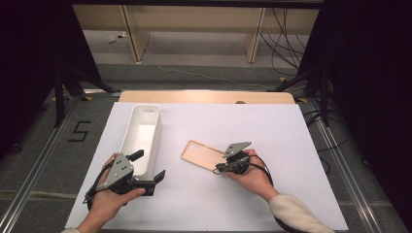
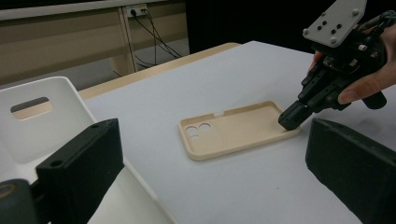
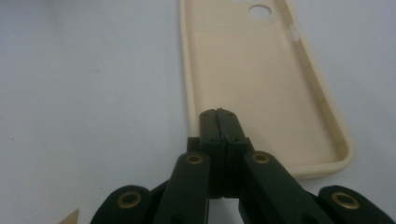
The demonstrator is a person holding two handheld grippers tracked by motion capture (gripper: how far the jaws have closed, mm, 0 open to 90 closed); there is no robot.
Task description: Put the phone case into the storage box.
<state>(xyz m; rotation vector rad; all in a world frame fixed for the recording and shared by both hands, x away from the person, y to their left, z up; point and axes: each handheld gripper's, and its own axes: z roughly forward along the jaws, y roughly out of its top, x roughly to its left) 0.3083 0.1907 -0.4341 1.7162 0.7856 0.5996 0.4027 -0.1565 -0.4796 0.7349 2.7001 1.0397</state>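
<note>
White sheet (image 1: 272, 131) covers the table, wooden edge (image 1: 204, 96) showing at the far side. Beige phone case (image 1: 201, 155) lies open side up near the middle of the sheet, camera cutouts at its far-left end in the high view. In the left gripper view the case (image 2: 238, 128) lies flat, cutouts toward the white bin, one short end under the other gripper's tip.

Right gripper (image 1: 219, 168) held in the right hand (image 1: 252, 172), jaws pressed together, tip at the near short end of the case. In the right gripper view the closed tip (image 3: 219, 114) sits over the case's (image 3: 261, 79) inner floor just inside the long left rim; jaws meet with no gap, nothing seen between them. Whether the tip touches the case floor or hovers just above, cannot tell. Left gripper view shows that gripper (image 2: 292, 116) angled down onto the case end, grey plate on top.

Left gripper (image 1: 148, 167) held in the left hand (image 1: 109, 196), jaws wide apart, empty, straddling the near end of the white bin (image 1: 141, 133). In the left gripper view one jaw is over the bin's (image 2: 42, 121) near wall, the other over bare sheet, the case between them farther off.

The bin is long, empty, with a handle slot in its end wall, left of the case and apart from it
</note>
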